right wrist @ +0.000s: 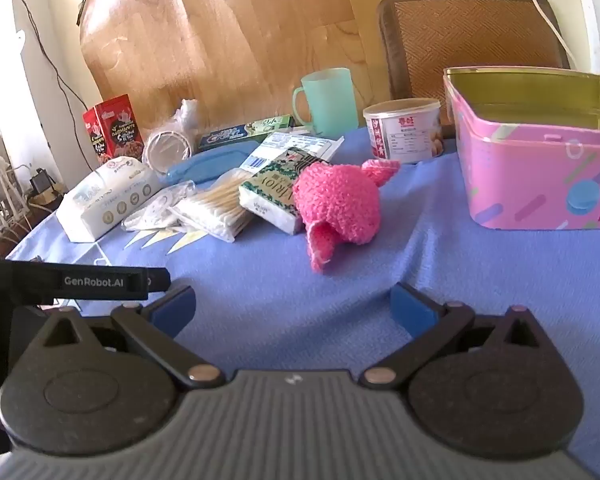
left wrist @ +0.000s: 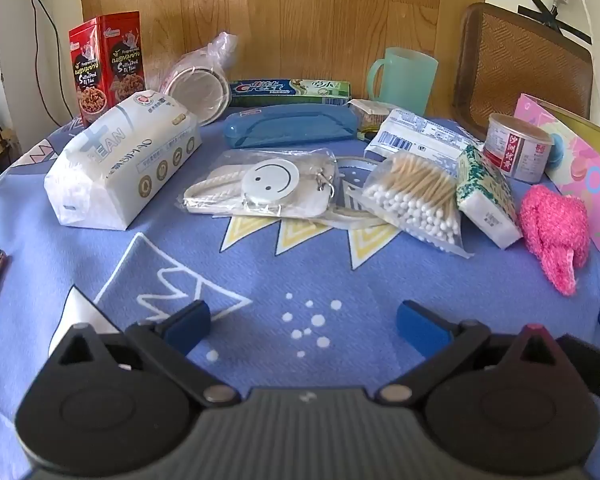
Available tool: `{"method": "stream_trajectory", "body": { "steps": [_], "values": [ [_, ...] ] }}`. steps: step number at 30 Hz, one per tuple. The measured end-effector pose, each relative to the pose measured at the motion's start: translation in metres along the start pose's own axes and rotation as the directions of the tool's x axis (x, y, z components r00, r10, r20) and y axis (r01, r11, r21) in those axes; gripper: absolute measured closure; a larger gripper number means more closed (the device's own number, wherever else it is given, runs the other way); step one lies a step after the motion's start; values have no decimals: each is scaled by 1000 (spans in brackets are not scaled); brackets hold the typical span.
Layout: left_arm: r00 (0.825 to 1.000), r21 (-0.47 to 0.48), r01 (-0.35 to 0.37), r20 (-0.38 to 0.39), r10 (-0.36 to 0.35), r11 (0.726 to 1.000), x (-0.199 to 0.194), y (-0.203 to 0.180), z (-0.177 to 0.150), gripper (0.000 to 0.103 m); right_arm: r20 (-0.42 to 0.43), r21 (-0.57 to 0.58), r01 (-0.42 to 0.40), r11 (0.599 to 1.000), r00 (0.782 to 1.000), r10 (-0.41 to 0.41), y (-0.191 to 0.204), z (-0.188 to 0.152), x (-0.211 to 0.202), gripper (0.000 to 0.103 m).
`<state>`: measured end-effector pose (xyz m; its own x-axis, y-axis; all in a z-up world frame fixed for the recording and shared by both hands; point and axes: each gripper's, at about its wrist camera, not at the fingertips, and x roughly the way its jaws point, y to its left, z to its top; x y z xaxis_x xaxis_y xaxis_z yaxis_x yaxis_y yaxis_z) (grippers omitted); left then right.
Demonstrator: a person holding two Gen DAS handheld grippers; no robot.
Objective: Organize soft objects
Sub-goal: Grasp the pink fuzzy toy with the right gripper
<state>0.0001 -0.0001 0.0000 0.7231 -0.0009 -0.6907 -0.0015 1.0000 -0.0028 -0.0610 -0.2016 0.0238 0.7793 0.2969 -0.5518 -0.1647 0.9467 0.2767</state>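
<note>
Left wrist view: the left gripper (left wrist: 303, 326) hovers low over the blue patterned cloth (left wrist: 260, 280) on the counter, its blue-padded fingers (left wrist: 188, 322) spread wide and holding nothing. Ahead of the fingers lies a bagged smiley-face item (left wrist: 270, 180), with a bag of cotton swabs (left wrist: 416, 196) just to its right, touching a green-and-white tissue pack (left wrist: 486, 196). The pink fuzzy sock (left wrist: 552, 232) lies further right, just beside that pack. A white tissue brick (left wrist: 124, 164) sits ahead to the left. Beyond are a blue case (left wrist: 290, 130), a toothpaste box (left wrist: 290, 92) and a green mug (left wrist: 406, 76).

In the right wrist view the right gripper (right wrist: 292, 312) is likewise wide and empty; the sock (right wrist: 340, 204) lies straight ahead, and the open pink tin (right wrist: 540, 176) stands ahead to the right
</note>
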Motion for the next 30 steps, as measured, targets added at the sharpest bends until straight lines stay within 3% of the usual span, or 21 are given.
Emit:
{"method": "stream_trajectory", "body": {
  "steps": [9,10,12,14,16,20,21,22,23,26,28,30],
  "values": [
    [998,48,37,44,-39,998,-5,4,-6,0,-7,-49,2,999,1000,-2,3,2,-2,2],
    [997,60,48,60,-51,997,-6,5,-8,0,9,-69,16,997,1000,-15,5,3,-5,11],
    [996,65,59,69,-63,996,-5,7,-8,0,40,-115,49,992,998,-44,9,9,-8,21],
    [995,68,60,72,-65,996,-6,6,-7,0,48,-122,55,991,998,-50,5,17,-7,23],
    [995,75,57,79,-63,996,-7,5,-9,0,47,-121,56,991,998,-50,1,23,-2,33],
    [991,59,89,92,-94,994,-9,11,-10,0,18,-126,83,989,996,-82,-6,32,22,34],
    [989,44,109,93,-112,993,-11,15,-10,0,5,-119,85,989,996,-85,-8,33,28,44],
    [987,28,129,88,-131,991,-12,19,-8,2,-16,-111,85,990,996,-87,-9,34,33,69],
    [983,14,167,77,-167,986,-16,22,-4,9,-22,-100,66,993,997,-69,-11,32,32,69],
    [956,17,278,94,-278,961,-33,20,12,16,-10,-159,26,987,1000,-28,0,20,12,70],
    [914,48,392,94,-395,919,-43,7,24,16,2,-200,5,980,1000,-5,9,7,-3,70],
    [880,83,468,45,-472,880,-43,-16,32,18,11,-220,-8,976,1000,11,16,-3,-14,70]
  ]
}}
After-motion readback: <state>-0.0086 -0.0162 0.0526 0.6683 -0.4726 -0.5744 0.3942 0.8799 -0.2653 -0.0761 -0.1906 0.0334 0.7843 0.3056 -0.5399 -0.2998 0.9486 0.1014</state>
